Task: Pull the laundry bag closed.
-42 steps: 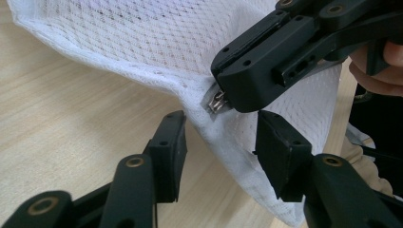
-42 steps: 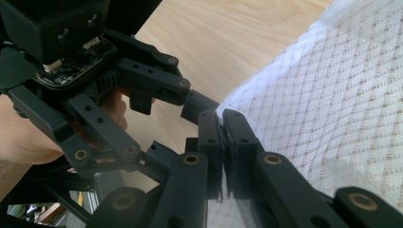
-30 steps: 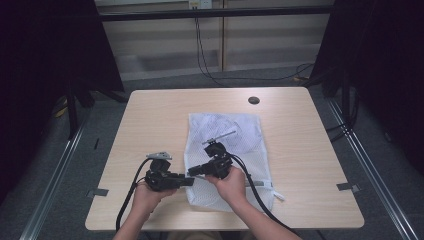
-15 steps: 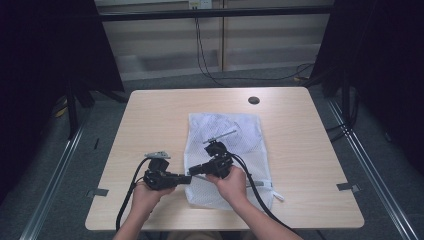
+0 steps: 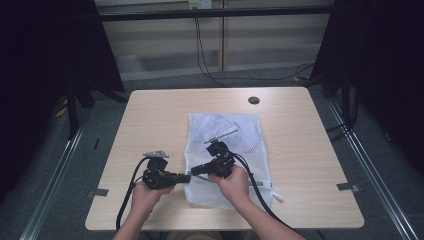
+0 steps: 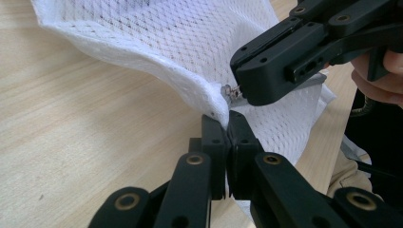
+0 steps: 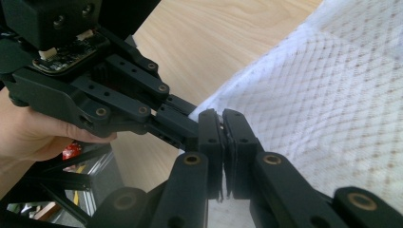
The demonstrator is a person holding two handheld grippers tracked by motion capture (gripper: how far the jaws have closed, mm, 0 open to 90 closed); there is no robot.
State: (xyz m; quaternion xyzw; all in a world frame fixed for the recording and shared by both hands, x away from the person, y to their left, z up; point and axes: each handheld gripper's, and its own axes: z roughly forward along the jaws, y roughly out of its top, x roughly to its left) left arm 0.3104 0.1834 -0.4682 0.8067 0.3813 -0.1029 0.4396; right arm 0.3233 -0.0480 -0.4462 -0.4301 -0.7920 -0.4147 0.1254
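A white mesh laundry bag [image 5: 235,132] lies flat on the wooden table [image 5: 150,115]. Both grippers meet at its front left edge. My left gripper [image 5: 187,177] comes in from the left, and in the left gripper view it [image 6: 227,121] is shut on the bag's [image 6: 180,42] hem, lifting it slightly. My right gripper [image 5: 194,172] points left across the bag; its tip [image 6: 240,88] is shut on a small metal zipper pull [image 6: 230,91] just above the left jaws. In the right gripper view its jaws [image 7: 222,118] are pressed together beside the left gripper [image 7: 183,124] and the mesh [image 7: 332,95].
A round cable hole [image 5: 253,100] sits near the table's far edge. Black cables trail from both grippers toward the front edge. Bare wood lies to the left and right of the bag. Dark curtains and floor rails flank the table.
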